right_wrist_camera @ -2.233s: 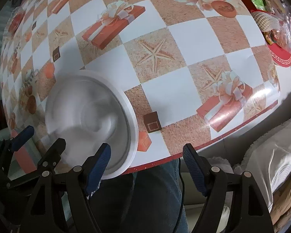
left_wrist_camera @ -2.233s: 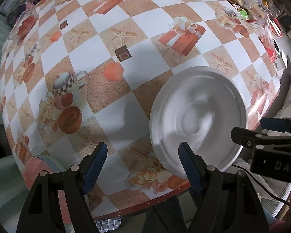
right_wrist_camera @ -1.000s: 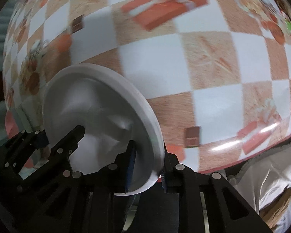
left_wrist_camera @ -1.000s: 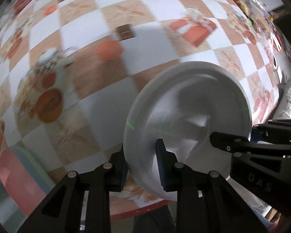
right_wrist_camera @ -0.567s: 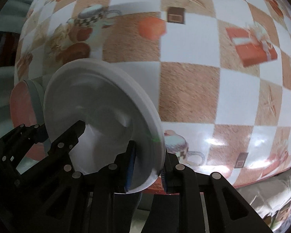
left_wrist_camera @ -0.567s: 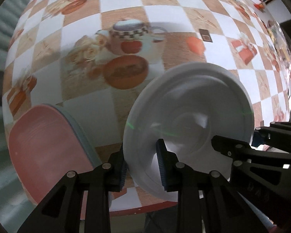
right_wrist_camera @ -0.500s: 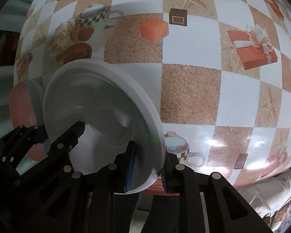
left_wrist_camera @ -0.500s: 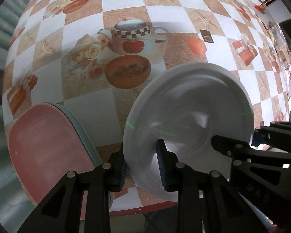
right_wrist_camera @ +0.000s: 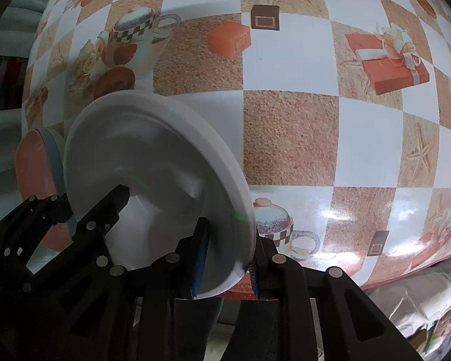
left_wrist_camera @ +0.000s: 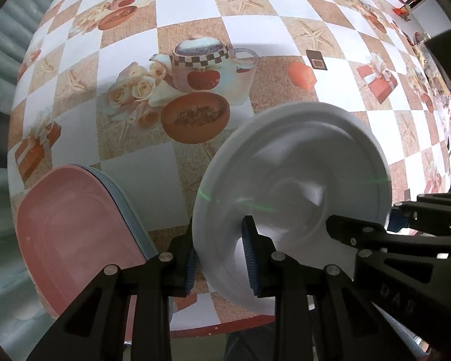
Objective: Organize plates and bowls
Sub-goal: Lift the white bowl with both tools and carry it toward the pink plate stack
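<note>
Plate [left_wrist_camera: 300,180] gripped; teapot print [left_wrist_camera: 207,66] whole left-wrist only.

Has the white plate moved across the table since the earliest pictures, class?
Yes. The white plate, held by both grippers, now sits beside the pink plate and below the printed teapot; earlier it lay near a printed gift box.

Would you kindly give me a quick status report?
Both grippers, left and right, shut on white plate. Plate off the table. Pink plate stack beside it, nothing between.
</note>
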